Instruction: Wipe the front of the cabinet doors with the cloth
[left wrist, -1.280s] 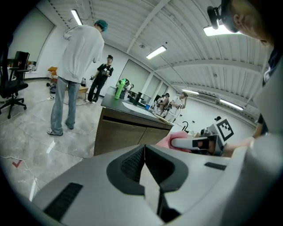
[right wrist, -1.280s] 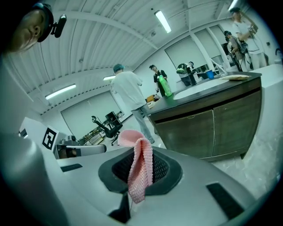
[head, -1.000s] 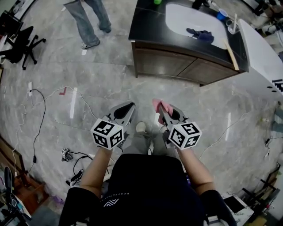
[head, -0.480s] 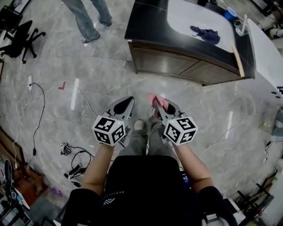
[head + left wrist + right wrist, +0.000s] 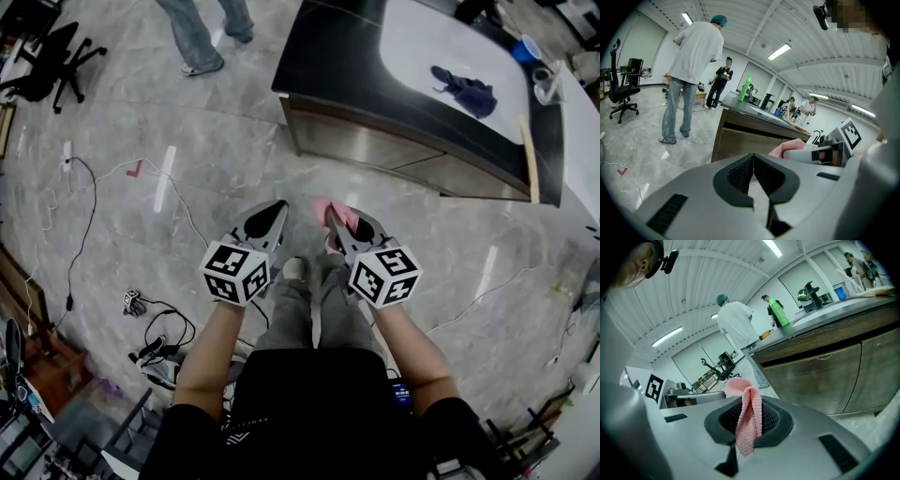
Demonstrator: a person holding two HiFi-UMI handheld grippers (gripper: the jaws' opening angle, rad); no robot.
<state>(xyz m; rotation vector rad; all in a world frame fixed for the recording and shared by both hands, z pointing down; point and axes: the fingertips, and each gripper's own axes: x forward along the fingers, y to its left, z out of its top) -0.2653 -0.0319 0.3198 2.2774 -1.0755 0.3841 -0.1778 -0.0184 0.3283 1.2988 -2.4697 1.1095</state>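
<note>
**Pink cloth pinched in the right claw, cabinet well ahead**

The person stands on a grey marbled floor (image 5: 450,253) with both tools held out in front at about waist height, side by side and close to each other. The left claw (image 5: 273,210) is pressed together: in the left gripper view its two dark pads meet along one line with nothing caught between them (image 5: 753,164).

The right claw (image 5: 332,218) pinches the cloth (image 5: 748,420), a pink knitted piece. One end hangs down over the pads as a narrow strip. The other end bunches into a small loop above the tips, which shows in the head view as a pink patch at the nose of the tool (image 5: 339,214).

The cabinet doors (image 5: 825,376) are brown wood-grain panels under a dark worktop (image 5: 328,66). They stand ahead and to the person's right, well apart from both claws, and the cloth touches no part of them. A pale oval surface (image 5: 441,52) is set into the top, and a dark blue crumpled thing (image 5: 466,89) lies on it, possibly another rag, though the view is too small to be sure. A green bottle (image 5: 778,312) stands on the far end of the worktop.

Farther off, a person in jeans and a pale top (image 5: 691,65) stands by the cabinet's left corner. A black office chair (image 5: 47,66) sits at the room's edge, and cables (image 5: 89,206) trail across the floor to the left.
</note>
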